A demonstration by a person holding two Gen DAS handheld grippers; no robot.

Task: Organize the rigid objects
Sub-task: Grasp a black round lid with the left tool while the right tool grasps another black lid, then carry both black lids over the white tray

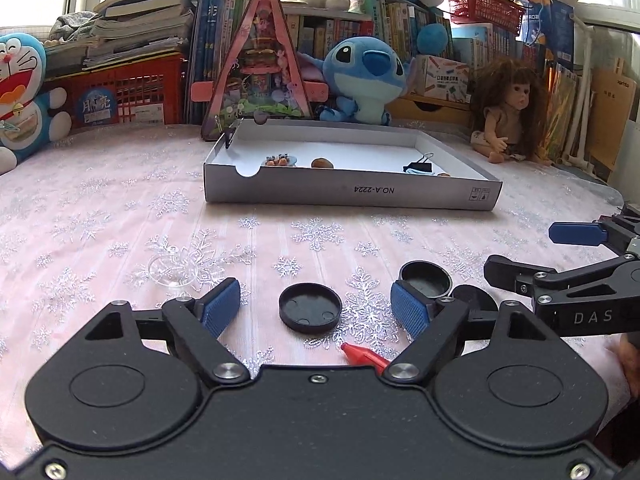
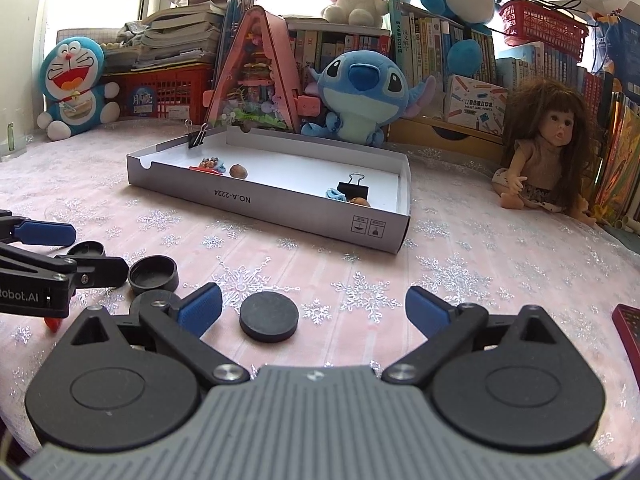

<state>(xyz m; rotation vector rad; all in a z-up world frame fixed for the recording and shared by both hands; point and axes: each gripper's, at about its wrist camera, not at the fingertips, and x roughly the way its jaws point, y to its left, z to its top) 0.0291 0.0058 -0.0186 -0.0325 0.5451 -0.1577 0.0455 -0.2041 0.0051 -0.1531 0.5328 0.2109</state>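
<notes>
My left gripper (image 1: 316,306) is open, low over the pink tablecloth, with a black round lid (image 1: 310,307) lying between its fingers, hollow side up. A second black cap (image 1: 425,279) sits just behind its right finger, and a red pointed piece (image 1: 362,355) lies near the gripper body. My right gripper (image 2: 314,308) is open, with a black disc (image 2: 269,316) on the cloth between its fingers, nearer the left one. A black cap (image 2: 153,274) lies to its left. The grey cardboard tray (image 1: 352,194) holds binder clips, a nut and small toys.
A clear plastic dish (image 1: 173,272) lies left of my left gripper. Plush toys, a doll (image 2: 548,148), red baskets and books line the back of the table. A dark red object (image 2: 629,332) sits at the right edge in the right wrist view.
</notes>
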